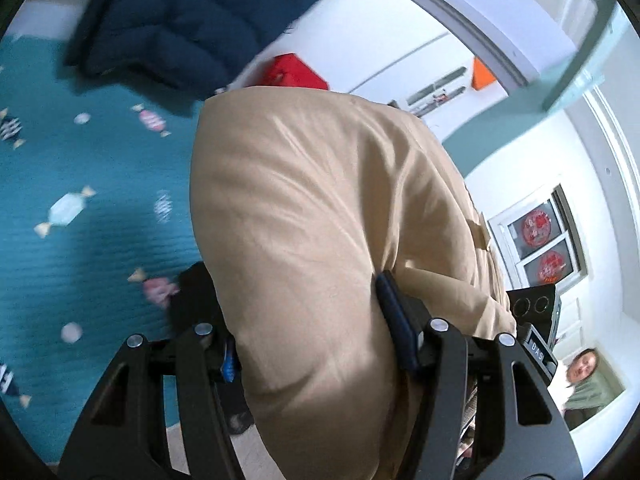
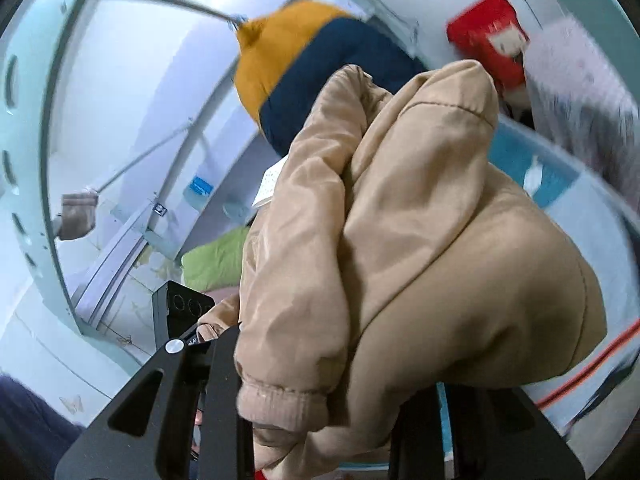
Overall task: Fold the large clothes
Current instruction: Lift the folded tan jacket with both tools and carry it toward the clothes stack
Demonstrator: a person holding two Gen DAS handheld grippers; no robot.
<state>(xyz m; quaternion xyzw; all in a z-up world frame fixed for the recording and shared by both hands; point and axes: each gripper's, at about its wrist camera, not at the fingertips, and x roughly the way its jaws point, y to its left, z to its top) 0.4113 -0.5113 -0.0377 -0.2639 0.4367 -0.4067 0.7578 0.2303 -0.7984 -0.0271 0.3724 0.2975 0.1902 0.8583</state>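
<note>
A large tan padded jacket fills the middle of the left wrist view, bulging up between the two black fingers. My left gripper is shut on its fabric. In the right wrist view the same tan jacket hangs bunched, with a ribbed cuff low in the frame. My right gripper is shut on it; its fingertips are hidden by the cloth. Both hold the jacket lifted above a teal bedspread with candy prints.
A navy and mustard padded jacket lies on the bed, also in the right wrist view. A red box, a pale fluffy item, a green cloth. A person sits at right.
</note>
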